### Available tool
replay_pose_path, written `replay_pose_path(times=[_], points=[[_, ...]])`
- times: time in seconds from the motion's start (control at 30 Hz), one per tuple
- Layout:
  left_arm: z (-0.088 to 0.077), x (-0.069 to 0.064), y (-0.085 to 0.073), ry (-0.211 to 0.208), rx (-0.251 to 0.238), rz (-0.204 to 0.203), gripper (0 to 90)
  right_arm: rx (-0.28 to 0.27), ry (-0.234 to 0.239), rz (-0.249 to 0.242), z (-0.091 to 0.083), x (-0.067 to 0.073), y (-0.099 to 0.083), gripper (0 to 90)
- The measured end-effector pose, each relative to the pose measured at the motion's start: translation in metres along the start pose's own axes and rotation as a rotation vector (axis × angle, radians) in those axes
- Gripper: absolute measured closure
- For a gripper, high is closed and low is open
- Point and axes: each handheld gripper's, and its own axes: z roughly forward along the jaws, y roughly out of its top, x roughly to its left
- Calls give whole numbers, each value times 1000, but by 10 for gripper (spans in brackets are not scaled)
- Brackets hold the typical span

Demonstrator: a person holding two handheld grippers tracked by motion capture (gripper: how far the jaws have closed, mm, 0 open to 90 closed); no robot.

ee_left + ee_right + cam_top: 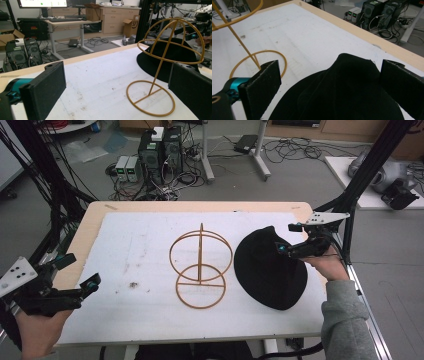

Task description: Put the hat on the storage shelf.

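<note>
In the right gripper view, the near part of the black hat (342, 92) is being cut off by the bottom edge, and its crumpled crown is being framed between the parted jaws of the right gripper (329, 82), with nothing seen clamped. In the high view the hat is lying on the white mat (145, 245) at the table's right side, just beside the gold wire hat stand (201, 270). The left gripper (75, 287) is being held released over the mat's near left corner, well apart from both. Farther off, computer towers (160, 147) and tangled cables (290, 147) are being seen on the floor.
</note>
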Motion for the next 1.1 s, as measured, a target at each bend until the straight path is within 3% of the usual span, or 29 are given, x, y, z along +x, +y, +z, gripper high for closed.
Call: replay_pose_path(times=[0.37,0.43,0.5,0.6,0.77,0.83,0.97,1.1], points=[[-3,0,-2,7,6,-2,17,54,-4,24,16,-4,-10,52],[-4,0,-2,9,7,-4,17,61,-5,25,19,-4,-10,79],[-4,0,-2,9,5,-6,17,66,-1,26,19,-4,-10,171],[-4,1,-2,8,5,-5,17,73,3,23,20,-3,-10,199],[-4,1,-2,9,4,-4,17,105,-6,29,22,-2,-12,356],[-4,1,-2,15,6,-5,17,122,-9,42,23,-3,-14,491],[-3,2,-3,18,4,-12,17,107,-8,15,21,0,-16,711],[-3,2,-3,18,6,-11,17,122,-19,-10,20,0,-17,833]])
